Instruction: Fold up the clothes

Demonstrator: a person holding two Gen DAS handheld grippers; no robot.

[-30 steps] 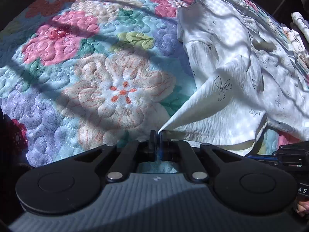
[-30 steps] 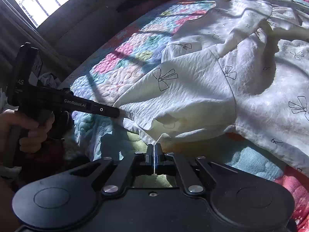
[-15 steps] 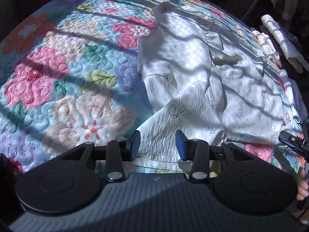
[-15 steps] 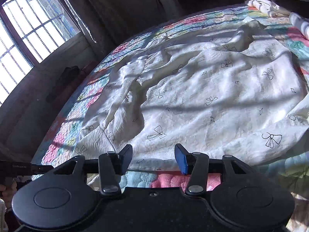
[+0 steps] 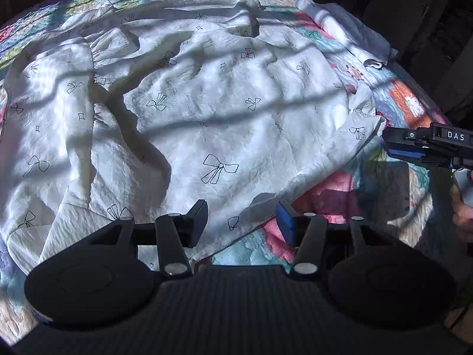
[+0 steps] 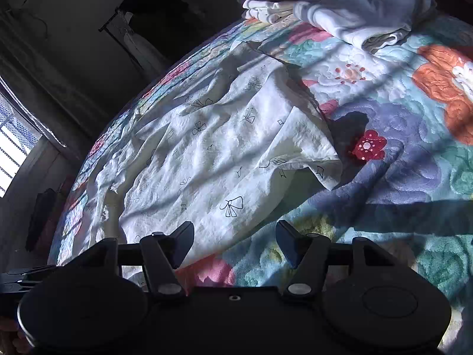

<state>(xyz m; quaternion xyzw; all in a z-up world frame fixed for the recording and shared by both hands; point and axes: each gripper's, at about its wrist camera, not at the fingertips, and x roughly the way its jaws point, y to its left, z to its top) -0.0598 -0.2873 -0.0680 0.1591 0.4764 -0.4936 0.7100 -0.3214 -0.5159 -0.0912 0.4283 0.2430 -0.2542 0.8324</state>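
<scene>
A white garment with black bow prints (image 5: 192, 112) lies spread and wrinkled on a flowered quilt (image 5: 331, 195). It also shows in the right wrist view (image 6: 212, 159), with a folded-over corner at its right side. My left gripper (image 5: 242, 222) is open and empty, just above the garment's near hem. My right gripper (image 6: 235, 242) is open and empty, over the garment's near edge. The right gripper also shows at the right edge of the left wrist view (image 5: 425, 145), held by a hand beside the garment's right corner.
Folded white clothes (image 6: 354, 11) lie in a pile at the far end of the quilt (image 6: 414, 153), also seen in the left wrist view (image 5: 343, 29). A barred window (image 6: 14, 148) is at the left. Dark furniture stands behind the bed.
Both grippers were shut on the garment's edge one second ago, then opened and let it go. Both have since swung right along the near hem.
</scene>
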